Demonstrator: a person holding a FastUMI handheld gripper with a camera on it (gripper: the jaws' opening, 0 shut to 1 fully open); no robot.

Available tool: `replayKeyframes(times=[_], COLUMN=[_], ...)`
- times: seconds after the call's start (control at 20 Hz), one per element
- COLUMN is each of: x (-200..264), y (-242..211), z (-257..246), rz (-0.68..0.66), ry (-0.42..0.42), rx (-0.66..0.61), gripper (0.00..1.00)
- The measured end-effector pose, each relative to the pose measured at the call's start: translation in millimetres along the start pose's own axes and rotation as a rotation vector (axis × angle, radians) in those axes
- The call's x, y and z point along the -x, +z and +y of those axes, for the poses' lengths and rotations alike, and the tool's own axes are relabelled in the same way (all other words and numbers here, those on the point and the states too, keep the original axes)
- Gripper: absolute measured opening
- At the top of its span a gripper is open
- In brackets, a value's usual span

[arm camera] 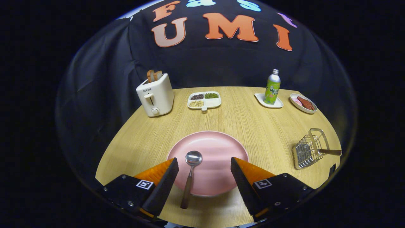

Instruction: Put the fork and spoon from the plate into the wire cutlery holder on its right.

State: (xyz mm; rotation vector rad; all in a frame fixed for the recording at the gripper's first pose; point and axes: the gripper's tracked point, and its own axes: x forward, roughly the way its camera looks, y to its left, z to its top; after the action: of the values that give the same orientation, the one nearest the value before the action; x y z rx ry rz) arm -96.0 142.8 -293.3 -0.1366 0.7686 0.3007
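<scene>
I start with the round wooden table, which carries everything. Far behind stand a white toaster, a divided snack tray, a green bottle on a small white dish, and an oval dish with some food. These are well apart from my work, I think only as decoration of the scene.

Just ahead of the fingers lies the pink plate. The spoon rests on it with its bowl near the plate's middle and its brown handle going over the near rim onto the table, towards me. This makes the handle easy to take. To the right of the plate, near the table edge, the wire cutlery holder lies tilted on its side, and a brown handle sticks out of it; I judge this is the fork, already put in, but I cannot tell for sure.

The gripper hangs above the near rim of the plate, looking forward and slightly down. Its fingers are spread wide and hold nothing; the spoon lies between them, closer to the left finger.
</scene>
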Motion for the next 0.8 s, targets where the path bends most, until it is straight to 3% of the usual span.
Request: replayKeyframes(times=[0.2,0.3,0.5,0.55,0.65,0.8], x=[-14,-23,-35,-36,-41,-44], y=[-18,-23,-30,-34,-44,-53], z=[9,15,25,26,27,29], rz=[0.023,0.037,0.067,0.079,0.112,0.140], ry=[-0.009,0.000,0.019,0.015,0.014,0.017], rx=[0.030,0.018,0.025,0.029,0.025,-0.001], gripper=[0.96,0.90,0.68,0.56,0.43,0.38])
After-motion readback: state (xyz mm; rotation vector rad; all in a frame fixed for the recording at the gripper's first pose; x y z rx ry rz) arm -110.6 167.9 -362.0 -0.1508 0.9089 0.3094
